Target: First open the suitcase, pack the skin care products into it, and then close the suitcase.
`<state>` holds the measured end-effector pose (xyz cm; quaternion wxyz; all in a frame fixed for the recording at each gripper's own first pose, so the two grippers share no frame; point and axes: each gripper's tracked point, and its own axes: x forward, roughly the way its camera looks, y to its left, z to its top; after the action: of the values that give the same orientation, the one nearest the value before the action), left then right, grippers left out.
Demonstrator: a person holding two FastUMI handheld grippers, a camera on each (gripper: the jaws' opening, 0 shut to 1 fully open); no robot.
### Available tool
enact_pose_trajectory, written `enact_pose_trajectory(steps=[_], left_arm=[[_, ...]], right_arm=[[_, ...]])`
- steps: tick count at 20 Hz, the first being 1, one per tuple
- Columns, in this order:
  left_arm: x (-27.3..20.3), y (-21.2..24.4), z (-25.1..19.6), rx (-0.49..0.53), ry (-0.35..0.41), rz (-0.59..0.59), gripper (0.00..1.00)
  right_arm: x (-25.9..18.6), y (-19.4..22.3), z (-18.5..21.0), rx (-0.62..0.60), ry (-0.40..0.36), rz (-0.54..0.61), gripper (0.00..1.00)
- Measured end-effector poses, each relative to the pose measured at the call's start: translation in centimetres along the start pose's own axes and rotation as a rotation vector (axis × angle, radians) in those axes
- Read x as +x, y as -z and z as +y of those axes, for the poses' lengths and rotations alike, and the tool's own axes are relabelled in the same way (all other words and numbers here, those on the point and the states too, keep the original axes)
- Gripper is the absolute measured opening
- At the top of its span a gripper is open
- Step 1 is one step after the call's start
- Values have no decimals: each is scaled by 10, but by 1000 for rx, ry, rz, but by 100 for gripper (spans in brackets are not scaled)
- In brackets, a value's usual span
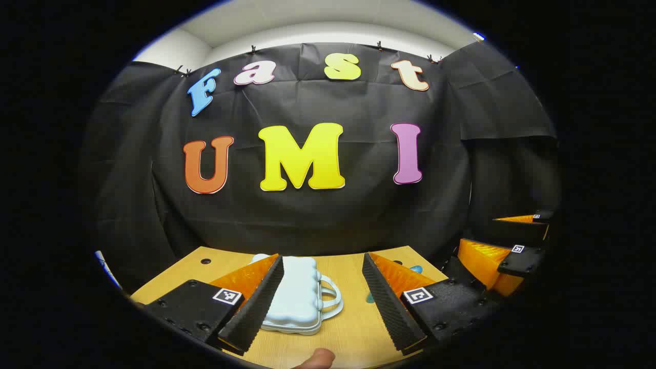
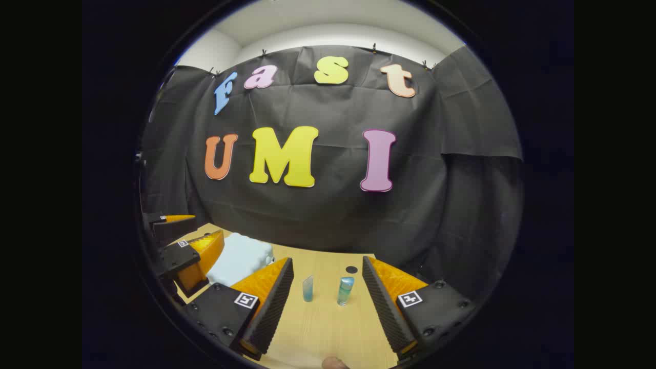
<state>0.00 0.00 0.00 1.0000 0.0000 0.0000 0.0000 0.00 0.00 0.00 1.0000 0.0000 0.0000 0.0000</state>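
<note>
Suitcase (image 1: 297, 300) lay closed and flat on the worktop (image 1: 353, 328), handle toward the right claw (image 2: 328, 302). Left claw (image 1: 322, 300), spread, hovered level before it; right claw, spread, framed two upright skin care bottles (image 2: 345, 290).

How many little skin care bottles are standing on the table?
2: a slim tube and a rounder bottle to its right, upright, apart, ahead of the right tool. Others may be hidden.
</note>
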Motion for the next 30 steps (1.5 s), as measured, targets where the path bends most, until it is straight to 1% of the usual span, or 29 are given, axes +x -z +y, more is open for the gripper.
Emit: enact_pose_trajectory(steps=[6, 11, 21, 23, 25, 27, 30], left_arm=[[1, 2, -5, -5, 6, 0, 98], [2, 2, -8, -9, 9, 2, 98], [11, 4, -16, 9, 10, 4, 98], [17, 6, -11, 42, -14, -1, 98], [26, 18, -8, 112, -42, 7, 99], [36, 31, -8, 193, -55, 12, 98], [51, 56, -14, 332, -62, 15, 99]], right_arm=[[-1, 1, -8, -6, 14, 2, 80], [-4, -2, -9, -20, 10, -8, 80], [2, -1, -19, -24, 13, -6, 80], [5, 0, -28, -25, 27, -3, 80], [10, 2, -44, -28, 56, -3, 80], [14, 4, -69, -48, 100, -7, 80], [19, 8, -121, -65, 179, -12, 80]])
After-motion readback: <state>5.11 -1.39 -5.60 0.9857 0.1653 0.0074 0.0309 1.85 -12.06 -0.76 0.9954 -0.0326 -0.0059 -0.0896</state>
